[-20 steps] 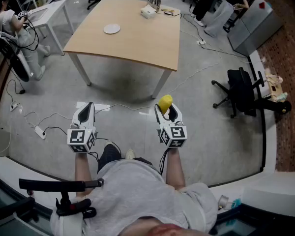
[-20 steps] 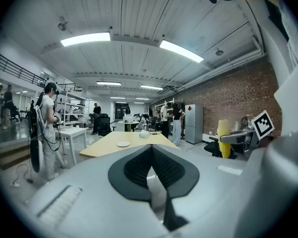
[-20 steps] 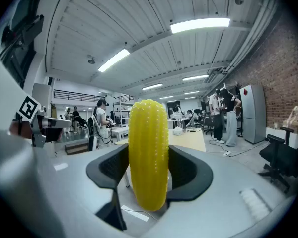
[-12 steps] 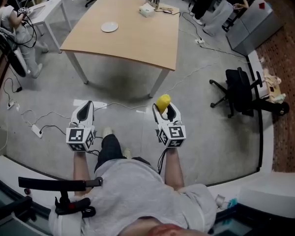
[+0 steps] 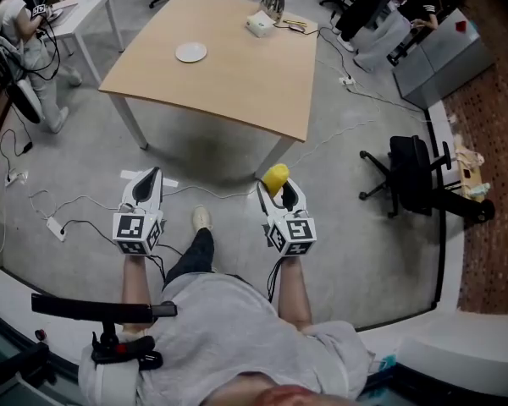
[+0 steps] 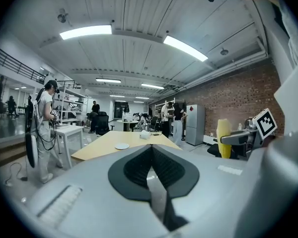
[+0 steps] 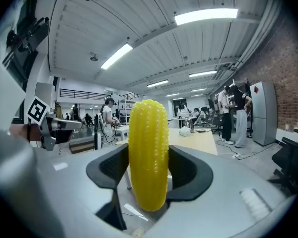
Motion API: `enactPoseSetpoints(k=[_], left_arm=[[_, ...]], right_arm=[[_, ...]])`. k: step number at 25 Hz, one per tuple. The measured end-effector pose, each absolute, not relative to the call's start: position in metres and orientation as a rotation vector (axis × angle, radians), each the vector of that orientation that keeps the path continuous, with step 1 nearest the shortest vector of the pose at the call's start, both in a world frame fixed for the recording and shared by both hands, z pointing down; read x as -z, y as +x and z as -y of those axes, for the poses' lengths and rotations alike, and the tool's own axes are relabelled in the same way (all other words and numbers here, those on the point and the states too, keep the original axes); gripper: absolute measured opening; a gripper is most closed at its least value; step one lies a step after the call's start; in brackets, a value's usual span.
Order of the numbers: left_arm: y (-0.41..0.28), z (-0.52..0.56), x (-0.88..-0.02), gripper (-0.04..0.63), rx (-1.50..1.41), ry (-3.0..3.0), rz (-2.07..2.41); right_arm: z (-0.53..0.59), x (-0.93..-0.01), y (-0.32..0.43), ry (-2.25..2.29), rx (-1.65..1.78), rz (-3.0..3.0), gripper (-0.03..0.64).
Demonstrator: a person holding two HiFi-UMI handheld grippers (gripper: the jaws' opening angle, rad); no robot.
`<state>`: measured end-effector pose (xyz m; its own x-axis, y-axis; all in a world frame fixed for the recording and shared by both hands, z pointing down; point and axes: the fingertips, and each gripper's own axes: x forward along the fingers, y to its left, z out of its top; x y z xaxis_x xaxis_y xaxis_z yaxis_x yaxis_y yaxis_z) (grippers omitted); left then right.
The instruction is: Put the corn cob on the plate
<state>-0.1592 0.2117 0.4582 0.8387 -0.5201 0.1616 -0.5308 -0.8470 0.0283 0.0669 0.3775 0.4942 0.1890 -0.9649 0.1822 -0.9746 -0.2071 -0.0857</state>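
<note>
A yellow corn cob [image 5: 276, 178] stands upright between the pads of my right gripper [image 5: 277, 188], which is shut on it; in the right gripper view the corn cob [image 7: 148, 155] fills the gap between the jaws. My left gripper [image 5: 151, 178] is held level beside it, shut with nothing in it, its pads meeting in the left gripper view [image 6: 151, 151]. The small white plate [image 5: 190, 52] lies on a wooden table [image 5: 237, 83] ahead of both grippers, and the plate [image 6: 121, 146] is also in the left gripper view. Both grippers hang over the grey floor, short of the table.
A white box [image 5: 260, 25] and a shiny kettle [image 5: 273, 5] sit at the table's far end. A black office chair [image 5: 411, 169] stands to the right. Cables [image 5: 59, 214] run across the floor on the left. A person [image 5: 17, 32] stands by a white table at far left.
The table and plate have come nearer in the head view as the person steps forward, one foot now out in front. The corn cob stays held in the right gripper.
</note>
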Motion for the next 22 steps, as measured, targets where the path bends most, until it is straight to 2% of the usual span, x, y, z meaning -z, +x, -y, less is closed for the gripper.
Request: enactPoseSetpoints(k=[10, 22], left_arm=[[-0.101, -0.133, -0.455, 0.020, -0.242, 2.932, 0.848], [-0.064, -0.044, -0.450, 0.020, -0.269, 2.924, 0.879]], right_arm=[[-0.289, -0.486, 0.118, 2.307, -0.343, 1.965, 0.250], [-0.196, -0.488, 0.163, 2.292, -0.370, 1.996, 0.250]])
